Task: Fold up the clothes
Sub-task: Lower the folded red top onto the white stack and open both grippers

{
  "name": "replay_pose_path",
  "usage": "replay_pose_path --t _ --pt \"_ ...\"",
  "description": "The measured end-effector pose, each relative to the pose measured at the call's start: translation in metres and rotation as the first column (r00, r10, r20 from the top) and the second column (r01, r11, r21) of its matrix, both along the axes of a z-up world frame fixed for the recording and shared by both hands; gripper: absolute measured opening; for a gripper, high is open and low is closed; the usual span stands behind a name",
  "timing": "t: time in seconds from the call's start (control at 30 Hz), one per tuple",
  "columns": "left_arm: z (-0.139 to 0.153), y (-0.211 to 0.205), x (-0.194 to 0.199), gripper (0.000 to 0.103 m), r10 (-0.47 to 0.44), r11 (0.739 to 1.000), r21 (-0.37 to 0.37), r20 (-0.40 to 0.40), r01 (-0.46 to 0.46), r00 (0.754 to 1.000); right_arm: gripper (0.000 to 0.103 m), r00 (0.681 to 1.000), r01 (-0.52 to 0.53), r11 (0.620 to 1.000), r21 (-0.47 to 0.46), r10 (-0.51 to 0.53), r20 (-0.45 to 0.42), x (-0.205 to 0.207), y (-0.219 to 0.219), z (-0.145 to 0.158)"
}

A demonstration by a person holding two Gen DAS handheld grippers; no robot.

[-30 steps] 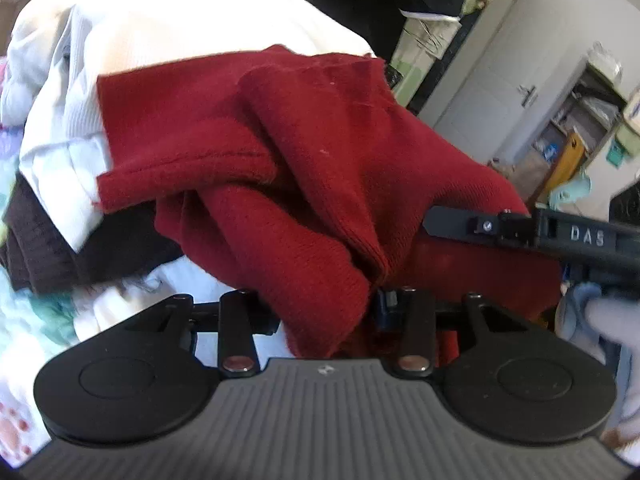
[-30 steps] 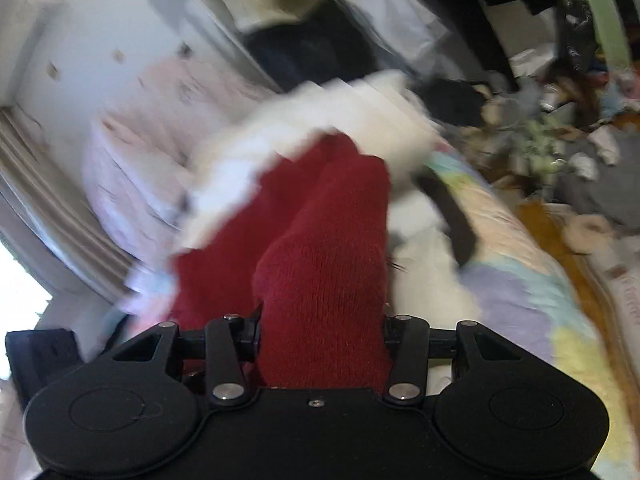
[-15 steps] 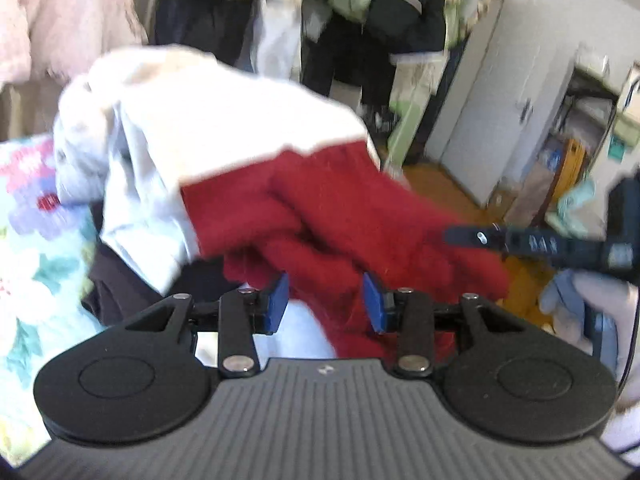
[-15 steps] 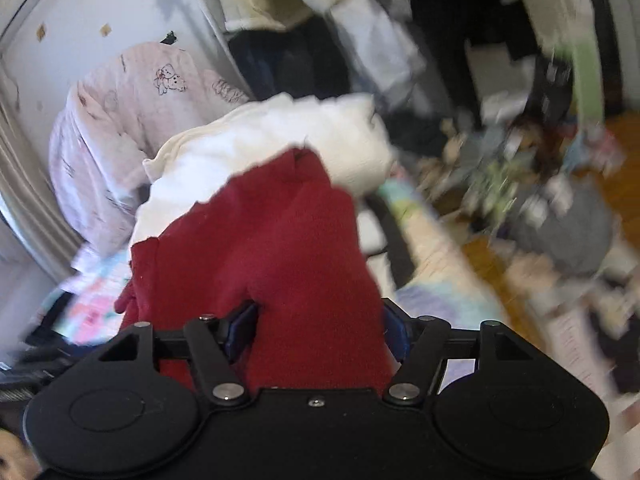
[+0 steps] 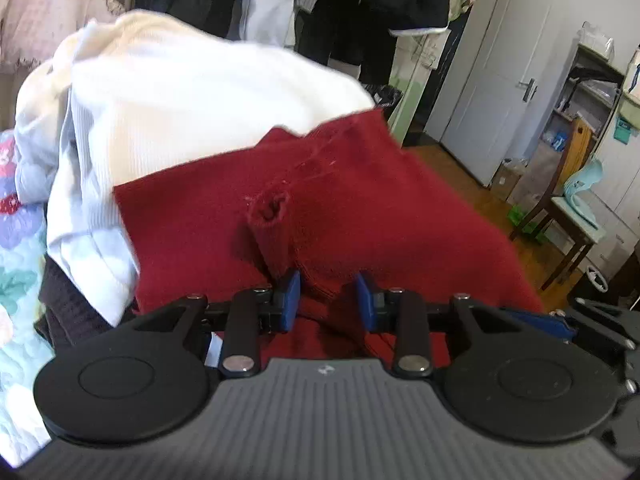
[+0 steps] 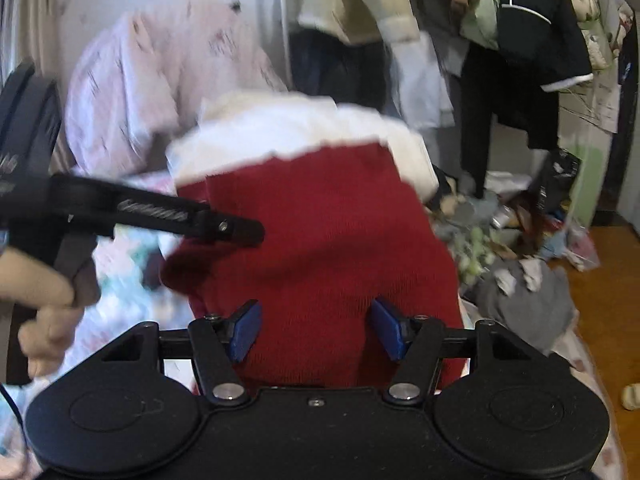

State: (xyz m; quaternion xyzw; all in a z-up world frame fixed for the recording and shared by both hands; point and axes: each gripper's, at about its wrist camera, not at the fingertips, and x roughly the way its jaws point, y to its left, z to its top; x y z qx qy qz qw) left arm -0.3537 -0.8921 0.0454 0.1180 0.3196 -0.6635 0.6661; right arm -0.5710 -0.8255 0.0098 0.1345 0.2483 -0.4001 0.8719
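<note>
The red knit garment (image 5: pixel 360 216) sits bunched on top of a heap, draped over a white ribbed garment (image 5: pixel 192 96) with something dark brown (image 5: pixel 64 304) poking out underneath, all of it on the floral bedspread (image 5: pixel 20 264). There's a rolled cuff or tube of red standing up in the middle, so this is no flat, squared fold right now. Risk number one: the red knit hangs off the near edge of the pile toward the floor, and any tug could slide it, or drag the white piece along with it. Risk number two: that thick knit is bulky, and a shallow bite could slip off or catch only one layer and undo the shape. Now the left gripper (image 5: pixel 326 300): jaws spread, blue pads on either side of a ridge of red fabric, close to it but not clamped. The right gripper (image 6: pixel 316 332): jaws spread wider, red cloth filling the gap between the pads, no squeeze visible. In the right view, the left tool reaches across the red cloth, a hand (image 6: pixel 44 312) gripping its handle.
</note>
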Motion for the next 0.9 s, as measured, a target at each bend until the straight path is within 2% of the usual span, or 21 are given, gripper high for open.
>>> replay_pose_path --t 0.27,0.43,0.53,0.6,0.73,0.8,0.9 --pt "-0.009 -0.007 0.008 0.031 0.015 1.0 0.009 -0.026 -0.015 1.0 0.068 0.995 0.019 0.998 -0.058 -0.024 -0.099 0.015 0.016 -0.024" --pt "-0.001 0.001 0.018 0.032 0.021 1.0 0.005 -0.075 -0.021 0.997 0.071 0.993 0.063 0.997 -0.048 -0.068 -0.101 0.015 0.027 -0.022" --pt "0.013 0.021 0.016 0.043 0.023 1.0 -0.013 -0.017 -0.023 1.0 0.073 0.992 0.091 0.996 -0.01 -0.091 -0.083 0.01 0.035 -0.016" --pt "0.022 0.034 0.012 0.045 0.022 1.0 -0.015 0.022 -0.022 1.0 0.074 0.994 0.1 0.995 0.029 -0.098 -0.051 0.002 0.041 -0.009" --pt "0.036 0.069 0.006 0.056 0.006 0.999 -0.039 0.04 -0.004 0.999 0.076 0.995 0.099 0.991 0.087 -0.099 -0.002 -0.008 0.054 0.001" --pt "0.041 0.084 0.0 0.07 -0.005 0.999 -0.041 0.057 0.007 0.998 0.077 0.995 0.104 0.99 0.095 -0.105 0.002 -0.011 0.063 0.006" --pt "0.045 0.099 -0.011 0.077 -0.042 0.999 -0.031 0.06 0.044 0.997 0.077 0.995 0.098 0.99 0.099 -0.099 0.002 -0.015 0.075 0.01"
